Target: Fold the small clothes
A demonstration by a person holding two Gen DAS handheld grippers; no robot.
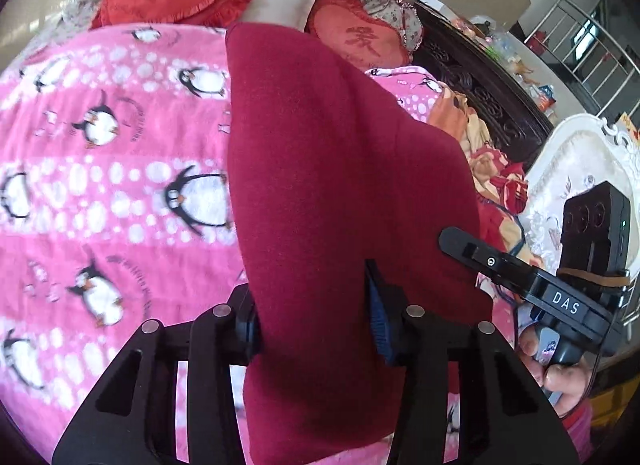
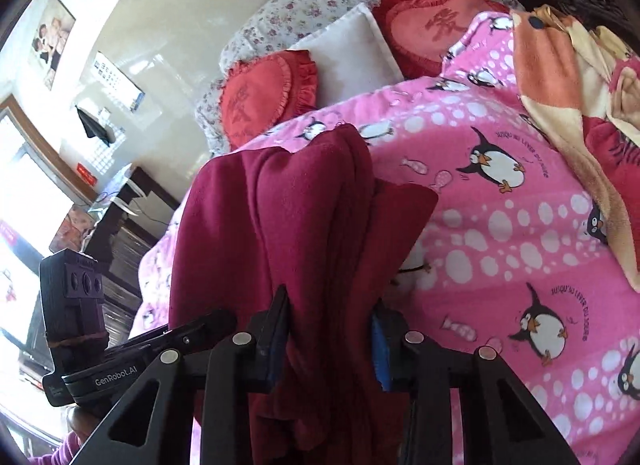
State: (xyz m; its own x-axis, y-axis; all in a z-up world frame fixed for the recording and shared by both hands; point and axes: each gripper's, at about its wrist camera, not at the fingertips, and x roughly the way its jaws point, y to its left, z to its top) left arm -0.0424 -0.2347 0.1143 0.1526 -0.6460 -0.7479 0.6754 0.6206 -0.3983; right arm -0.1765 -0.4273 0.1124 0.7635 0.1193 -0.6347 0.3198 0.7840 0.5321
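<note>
Left gripper is clamped on a dark red garment, fingers pointing along the bed. Right gripper is also clamped on the same cloth, seen beside the left one. The garment is held up over the pink penguin blanket, smooth on the left side, bunched in folds on the right.

Dark red garment: matt, fuzzy knit cloth. Penguin blanket: soft pink fleece. Gripper frames: matt black plastic, 4 dull metal pins each. Headboard: dark carved wood, slightly glossy.
</note>
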